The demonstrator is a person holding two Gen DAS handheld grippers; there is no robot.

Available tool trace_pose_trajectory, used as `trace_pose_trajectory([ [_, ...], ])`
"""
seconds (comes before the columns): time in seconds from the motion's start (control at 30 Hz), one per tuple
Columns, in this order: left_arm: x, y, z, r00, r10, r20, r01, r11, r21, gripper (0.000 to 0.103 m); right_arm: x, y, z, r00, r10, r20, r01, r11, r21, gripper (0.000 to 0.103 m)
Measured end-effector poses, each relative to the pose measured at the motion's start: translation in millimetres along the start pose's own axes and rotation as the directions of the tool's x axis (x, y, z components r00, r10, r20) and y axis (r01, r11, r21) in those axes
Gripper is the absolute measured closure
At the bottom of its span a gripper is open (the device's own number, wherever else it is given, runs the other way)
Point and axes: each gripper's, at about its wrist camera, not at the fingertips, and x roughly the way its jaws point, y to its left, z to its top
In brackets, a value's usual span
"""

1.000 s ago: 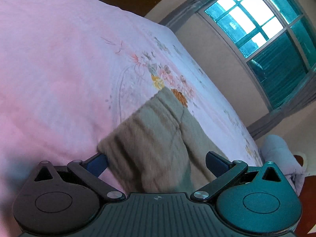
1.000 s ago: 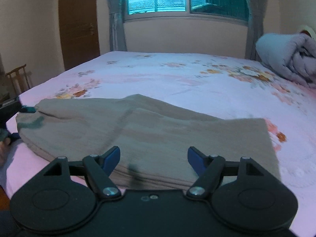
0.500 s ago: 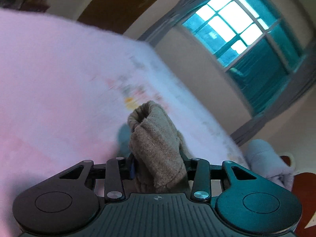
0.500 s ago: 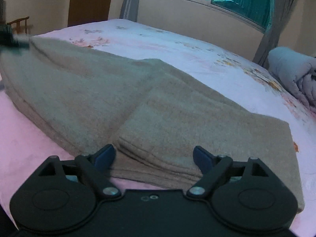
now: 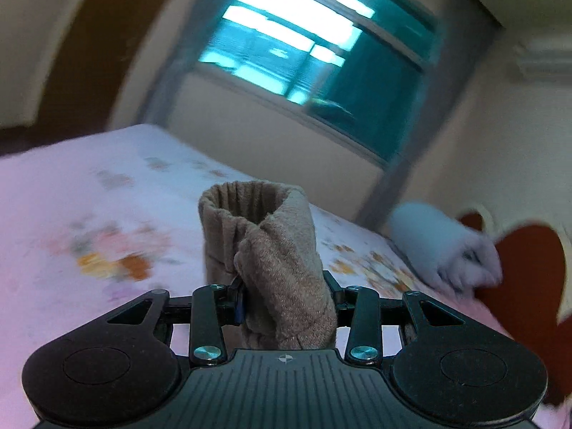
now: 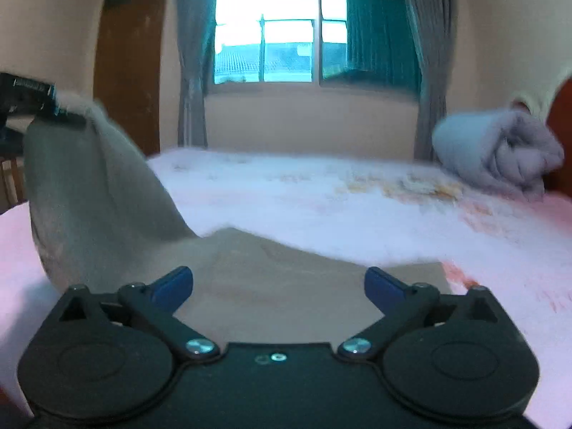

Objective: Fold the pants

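Right wrist: pink floral bed [image 6: 321, 207], curtained window [image 6: 279, 32] behind it.

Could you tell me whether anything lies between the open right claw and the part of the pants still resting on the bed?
Nothing visible does. The right claw is open directly over the flat part of the tan pants, while the left claw holds one end raised. The rolled blanket lies far off.

beige pants [image 5: 282, 268], pink floral bedspread [image 5: 71, 214]
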Motion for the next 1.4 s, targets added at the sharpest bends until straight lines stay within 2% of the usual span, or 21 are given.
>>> trace_pose_trajectory([
  [0.1,23.9,-70.5,-9.4,0.995,-0.086,-0.047,0.091,0.989,0.115,0.063,-18.3,-59.3,-8.3,0.996,-0.091,0.007,0.089,0.986,0.138,0.009],
  [0.2,48.3,-138.3,-38.6,0.978,-0.161,-0.129,0.185,0.961,0.205,0.063,-31.2,-114.5,-14.0,0.987,-0.162,-0.024,0.162,0.944,0.289,0.01],
  [0.3,82.0,-201.6,-88.7,0.943,-0.2,-0.265,0.269,0.928,0.258,0.063,-45.8,-160.4,-19.0,0.985,-0.171,-0.024,0.164,0.88,0.447,0.01],
  [0.33,96.5,-219.9,-111.3,0.924,-0.192,-0.33,0.288,0.918,0.273,0.061,-49.2,-174.4,-21.6,0.985,-0.172,-0.028,0.164,0.855,0.491,0.01],
  [0.4,110.4,-244.3,-144.4,0.891,-0.141,-0.431,0.283,0.915,0.286,0.057,-57.5,-201.0,-30.3,0.981,-0.193,-0.025,0.173,0.807,0.564,0.01],
  [0.43,106.3,-246.6,-151.4,0.891,-0.153,-0.427,0.285,0.921,0.264,0.053,-59.8,-212.8,-34.4,0.98,-0.195,-0.034,0.176,0.783,0.596,0.009],
  [0.5,88.1,-239.4,-147.3,0.905,-0.214,-0.367,0.305,0.929,0.21,0.022,-61.3,-231.4,-44.8,0.987,-0.154,-0.035,0.139,0.747,0.649,0.009],
  [0.53,78.1,-232.8,-141.5,0.919,-0.205,-0.336,0.283,0.938,0.203,0.0,-59.9,-238.3,-48.3,0.992,-0.125,-0.02,0.106,0.735,0.67,0.009],
  [0.57,63.7,-222.1,-134.5,0.937,-0.2,-0.286,0.262,0.944,0.199,0.0,-59.9,-240.9,-50.2,0.995,-0.096,-0.005,0.073,0.723,0.687,0.009],
  [0.63,50.1,-194.2,-119.9,0.948,-0.19,-0.256,0.24,0.953,0.182,0.0,-53.0,-240.4,-52.0,1.0,-0.008,0.028,-0.015,0.69,0.724,0.01],
  [0.67,44.2,-179.6,-112.4,0.954,-0.157,-0.257,0.206,0.962,0.177,0.0,-45.6,-236.0,-49.9,0.998,0.051,0.041,-0.064,0.67,0.739,0.011],
  [0.77,25.6,-131.7,-98.2,0.972,-0.065,-0.226,0.105,0.98,0.171,0.0,-10.5,-215.4,-46.1,0.965,0.253,0.065,-0.208,0.591,0.779,0.018],
  [0.83,10.6,-99.3,-94.9,0.977,-0.009,-0.214,0.04,0.989,0.142,0.0,11.6,-198.4,-43.2,0.952,0.305,0.011,-0.193,0.572,0.797,0.025],
  [0.9,0.4,-71.6,-97.0,0.979,0.035,-0.203,-0.01,0.992,0.125,0.0,27.3,-183.8,-40.7,0.943,0.332,-0.021,-0.181,0.565,0.805,0.026],
  [1.0,-10.6,-37.8,-107.5,0.972,0.097,-0.214,-0.077,0.992,0.103,0.0,45.5,-171.0,-40.7,0.939,0.338,-0.058,-0.136,0.523,0.842,0.027],
  [1.07,0.8,-23.8,-115.1,0.968,0.122,-0.22,-0.101,0.989,0.105,0.0,55.7,-167.3,-45.0,0.935,0.345,-0.087,-0.087,0.458,0.885,0.028],
  [1.17,1.3,-11.8,-124.1,0.963,0.152,-0.222,-0.125,0.984,0.127,0.0,66.2,-166.8,-51.7,0.936,0.345,-0.067,-0.056,0.335,0.941,0.028],
  [1.23,5.0,-10.1,-128.3,0.962,0.159,-0.223,-0.134,0.984,0.121,0.0,77.1,-163.1,-51.9,0.934,0.349,-0.079,-0.027,0.291,0.956,0.028],
  [1.27,2.4,-4.6,-130.2,0.962,0.159,-0.223,-0.138,0.985,0.106,0.0,80.2,-159.9,-47.6,0.936,0.338,-0.101,-0.008,0.305,0.952,0.04],
  [1.33,1.9,3.0,-132.6,0.959,0.167,-0.23,-0.152,0.985,0.081,0.0,85.0,-152.0,-33.7,0.939,0.301,-0.163,0.032,0.397,0.917,0.075],
  [1.4,-1.7,12.9,-136.7,0.956,0.178,-0.232,-0.167,0.984,0.066,0.0,79.5,-143.4,-16.9,0.947,0.305,-0.095,-0.058,0.455,0.889,0.078],
])
